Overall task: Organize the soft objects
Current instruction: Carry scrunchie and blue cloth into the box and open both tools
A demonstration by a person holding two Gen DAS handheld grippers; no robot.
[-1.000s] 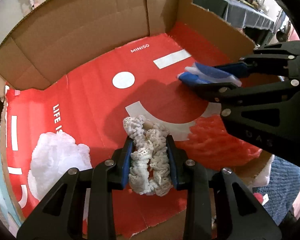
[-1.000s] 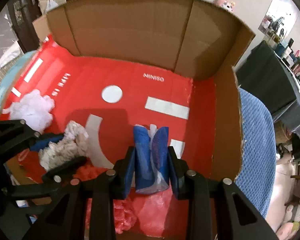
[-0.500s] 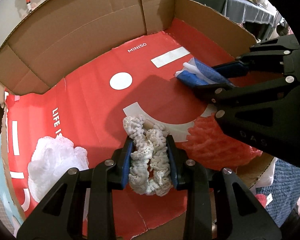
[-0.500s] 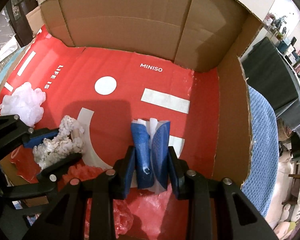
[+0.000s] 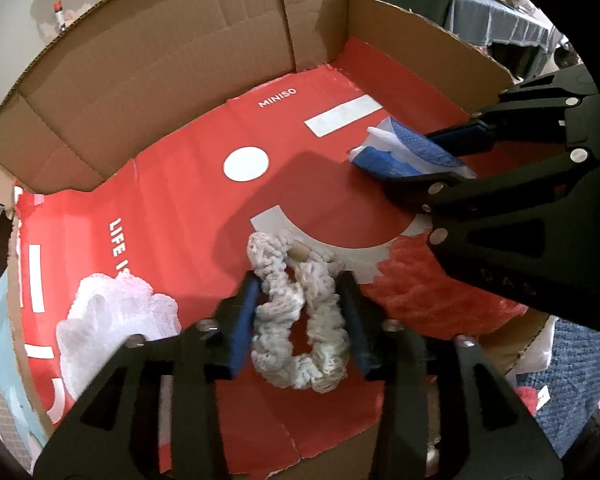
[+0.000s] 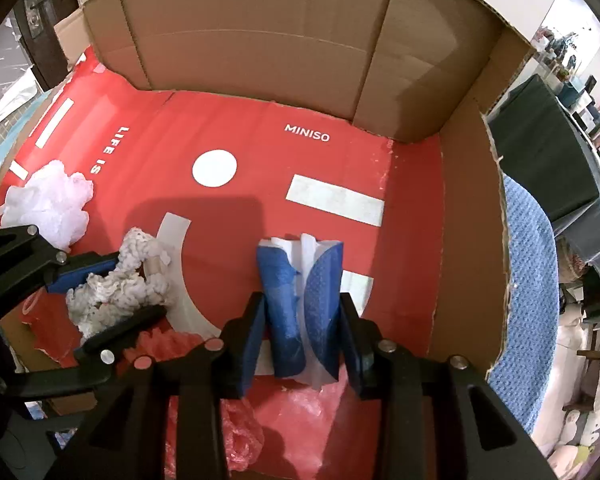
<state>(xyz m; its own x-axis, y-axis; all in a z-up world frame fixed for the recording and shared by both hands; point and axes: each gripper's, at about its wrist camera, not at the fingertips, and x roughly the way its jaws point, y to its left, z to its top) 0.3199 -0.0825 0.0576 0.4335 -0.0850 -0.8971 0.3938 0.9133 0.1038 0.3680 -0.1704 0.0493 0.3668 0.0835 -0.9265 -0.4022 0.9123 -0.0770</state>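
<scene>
Both jaws are opening, left gripper (image 5: 298,320) around the scrunchie (image 5: 300,320), right gripper (image 6: 302,328) around the blue cloth (image 6: 300,312) inside the box (image 6: 260,40), so either could snag a pad.

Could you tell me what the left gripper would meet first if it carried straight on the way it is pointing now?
Most likely the cream crocheted scrunchie lying between the left gripper's opening jaws, then the box's red floor just under it. Exact depth is hard to judge.

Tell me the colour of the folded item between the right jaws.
Blue with white, the folded item shows best in the right wrist view.
</scene>
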